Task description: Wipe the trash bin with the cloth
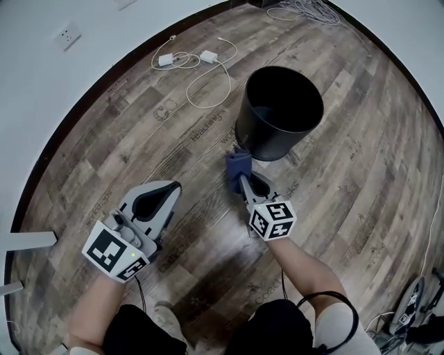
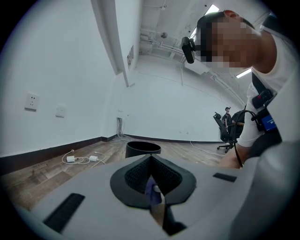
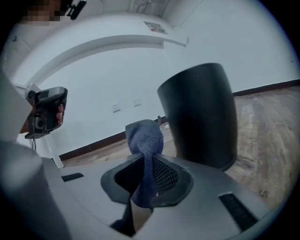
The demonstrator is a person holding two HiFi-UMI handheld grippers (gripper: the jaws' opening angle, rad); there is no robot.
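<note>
The black trash bin point(image 1: 279, 111) stands upright on the wood floor, just beyond my right gripper point(image 1: 243, 179). That gripper is shut on a blue cloth point(image 1: 237, 165), whose bunched end sticks out past the jaws close to the bin's base. In the right gripper view the cloth point(image 3: 145, 137) rises from the right gripper point(image 3: 149, 161), with the bin's wall point(image 3: 201, 117) right behind it. My left gripper point(image 1: 172, 188) hovers to the left, shut, away from the bin. The left gripper view shows the left gripper point(image 2: 150, 161) with jaws together and the bin point(image 2: 143, 149) beyond.
White chargers with looped cables point(image 1: 189, 61) lie on the floor left of the bin. More cable point(image 1: 305, 10) is coiled at the far wall, near a wall socket point(image 1: 67, 35). Gear and a cord point(image 1: 416, 312) lie at the right. An office chair point(image 2: 220, 127) stands far off.
</note>
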